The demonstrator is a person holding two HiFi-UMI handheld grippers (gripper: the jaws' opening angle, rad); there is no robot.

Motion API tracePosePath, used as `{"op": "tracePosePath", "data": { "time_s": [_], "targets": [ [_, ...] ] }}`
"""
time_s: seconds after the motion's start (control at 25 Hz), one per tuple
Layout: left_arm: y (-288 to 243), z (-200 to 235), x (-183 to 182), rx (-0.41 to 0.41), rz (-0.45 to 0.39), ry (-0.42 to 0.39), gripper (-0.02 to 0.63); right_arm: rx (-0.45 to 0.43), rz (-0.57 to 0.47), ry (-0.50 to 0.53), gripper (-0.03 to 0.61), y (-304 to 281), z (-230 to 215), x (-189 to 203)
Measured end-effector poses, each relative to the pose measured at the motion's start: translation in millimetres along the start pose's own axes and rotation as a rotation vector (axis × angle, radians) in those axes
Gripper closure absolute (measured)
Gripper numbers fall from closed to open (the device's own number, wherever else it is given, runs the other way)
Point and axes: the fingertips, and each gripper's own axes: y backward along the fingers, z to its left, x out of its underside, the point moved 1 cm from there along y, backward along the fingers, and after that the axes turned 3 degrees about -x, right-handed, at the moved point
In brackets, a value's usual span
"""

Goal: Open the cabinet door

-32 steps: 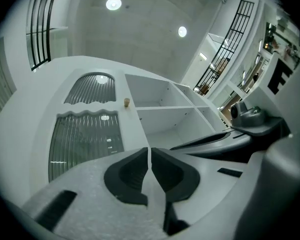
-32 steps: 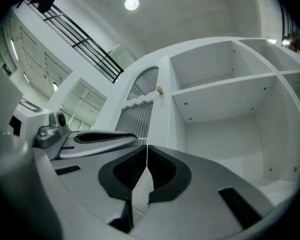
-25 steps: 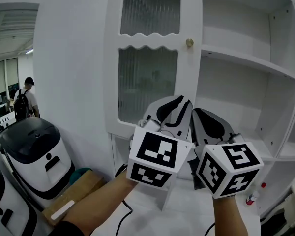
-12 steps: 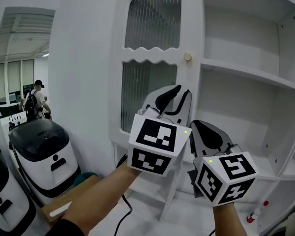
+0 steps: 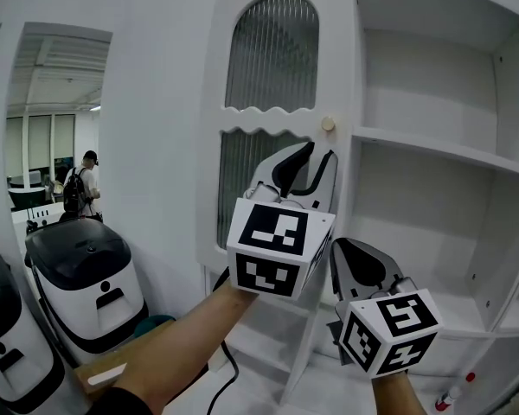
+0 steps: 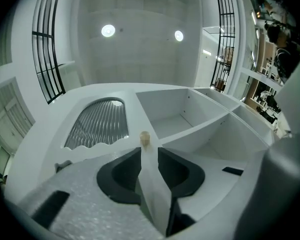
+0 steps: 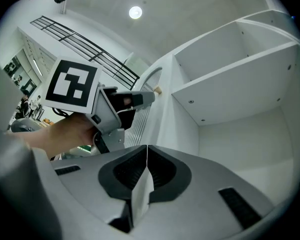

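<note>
The white cabinet door [image 5: 272, 111] has two ribbed glass panes and a small pale knob [image 5: 328, 124] at its right edge. My left gripper [image 5: 316, 156] is raised just below that knob, its jaws opening and nothing between them. In the left gripper view the knob [image 6: 145, 138] sits right past the spread tips of the left gripper [image 6: 149, 151]. My right gripper [image 5: 350, 253] hangs lower and to the right, shut and empty. The right gripper view shows the left gripper [image 7: 151, 97] close to the knob [image 7: 158, 90]. I cannot tell whether the door stands ajar.
Open white shelves [image 5: 441, 150] fill the cabinet to the right of the door. Two white and black machines [image 5: 82, 275] and a cardboard box [image 5: 130, 353] stand at the lower left. A person with a backpack [image 5: 80, 188] is far off. A small bottle [image 5: 454, 396] lies at the bottom right.
The left gripper has risen towards the knob and its jaws have spread apart. The right gripper has stayed low, and the view has tilted upward.
</note>
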Motion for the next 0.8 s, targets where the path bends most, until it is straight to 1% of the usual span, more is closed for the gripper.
{"op": "tracePosePath", "data": {
  "time_s": [0.28, 0.6, 0.72, 0.8],
  "targets": [
    [-19.0, 4.5, -4.7, -0.026, -0.006, -0.014, 0.507, -0.022, 0.000, 0.007, 0.557, 1.6, 1.0, 2.0],
    [-31.9, 8.4, -20.1, -0.073, -0.058, -0.004, 0.500, -0.025, 0.031, 0.004, 0.557, 6.4, -5.8, 18.1],
    [-36.4, 8.9, -19.5, -0.080, -0.054, 0.011, 0.502, -0.028, 0.037, -0.006, 0.557, 7.5, -7.5, 26.2],
    [-36.9, 7.4, -17.8, -0.079, -0.047, 0.002, 0.507, -0.027, 0.042, -0.011, 0.557, 9.0, -8.7, 32.1]
  ]
}}
